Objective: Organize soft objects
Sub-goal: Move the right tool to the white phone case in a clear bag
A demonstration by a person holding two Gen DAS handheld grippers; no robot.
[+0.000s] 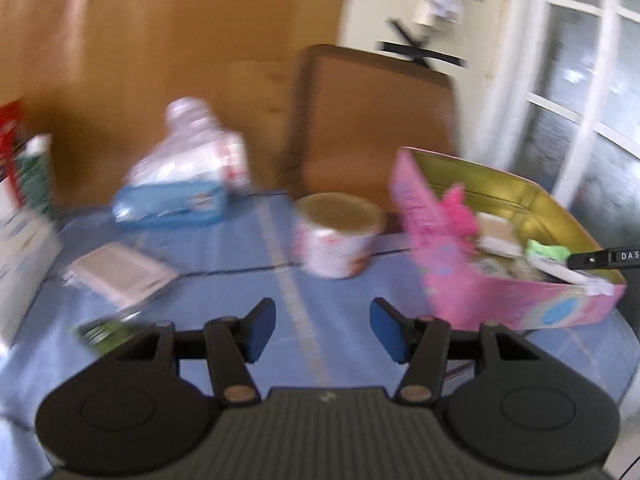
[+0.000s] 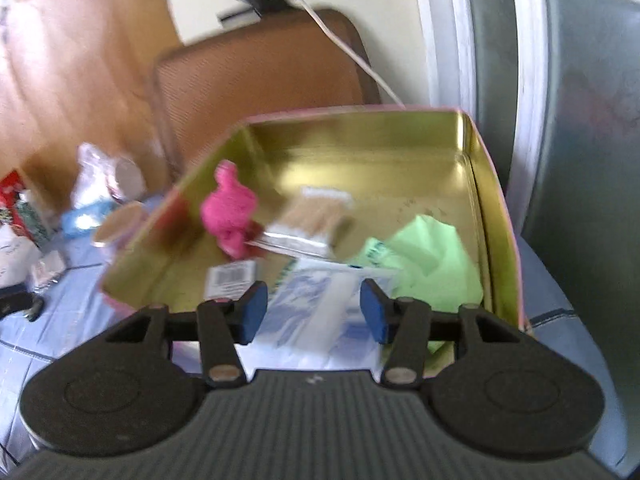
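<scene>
A pink tin box (image 1: 500, 300) with a gold inside (image 2: 360, 152) stands on the blue table at the right. It holds a pink soft toy (image 2: 230, 212), a green cloth (image 2: 436, 256), a white-blue packet (image 2: 316, 312) and other packets. My right gripper (image 2: 314, 312) is open, just above the box's near edge, over the white-blue packet. My left gripper (image 1: 322, 328) is open and empty above the blue tablecloth (image 1: 240, 248), left of the box. A blue tissue pack (image 1: 172, 196) and a flat white packet (image 1: 120, 272) lie on the table.
A round paper tub (image 1: 336, 236) stands left of the box. A brown chair (image 1: 372, 120) is behind the table. Cartons (image 1: 24, 200) stand at the left edge. A small green packet (image 1: 104, 334) lies near my left fingers. A white-framed window is at the right.
</scene>
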